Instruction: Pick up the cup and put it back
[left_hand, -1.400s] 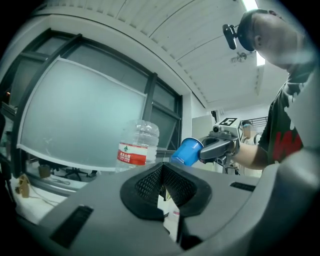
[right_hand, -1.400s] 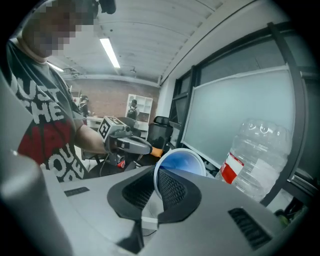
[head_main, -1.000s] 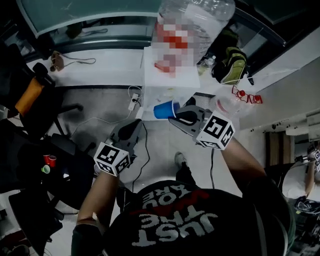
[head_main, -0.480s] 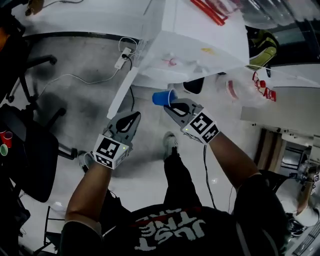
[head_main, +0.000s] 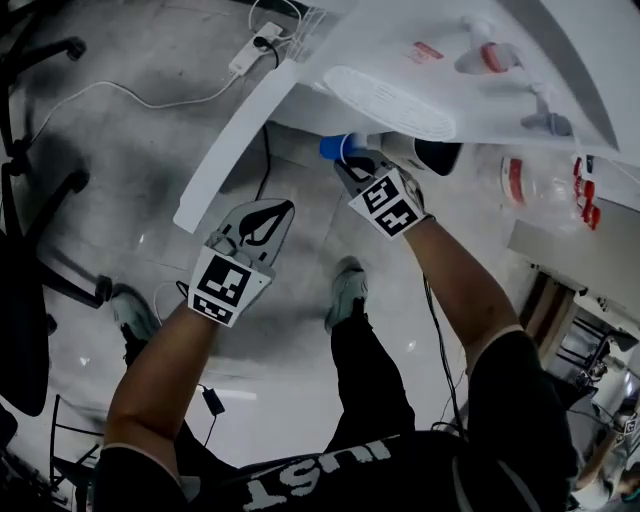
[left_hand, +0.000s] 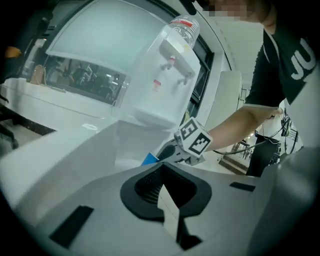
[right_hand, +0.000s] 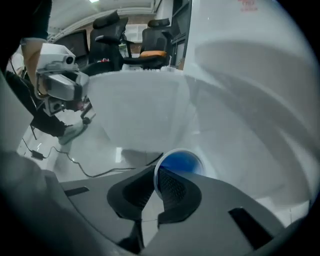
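My right gripper (head_main: 350, 166) is shut on the rim of a small blue cup (head_main: 336, 147), with one jaw inside the rim and one outside. The cup (right_hand: 181, 165) hangs low against the front of a white water dispenser (head_main: 420, 60), just under its ribbed drip shelf (head_main: 392, 101). From the left gripper view the cup (left_hand: 149, 160) shows as a blue sliver ahead of the right gripper (left_hand: 168, 152). My left gripper (head_main: 281, 208) hovers over the floor to the left, shut and holding nothing; its jaws (left_hand: 162, 189) meet.
A white power strip with a trailing cable (head_main: 252, 55) lies on the grey floor left of the dispenser. Black office chairs (head_main: 35, 200) stand at the left. The person's shoe (head_main: 345, 290) is below the grippers. A clear water bottle (head_main: 540, 185) lies at the right.
Both grippers have dropped well down in front of the dispenser. The right one carried the blue cup from beside the taps to below the drip shelf. Both stay shut.
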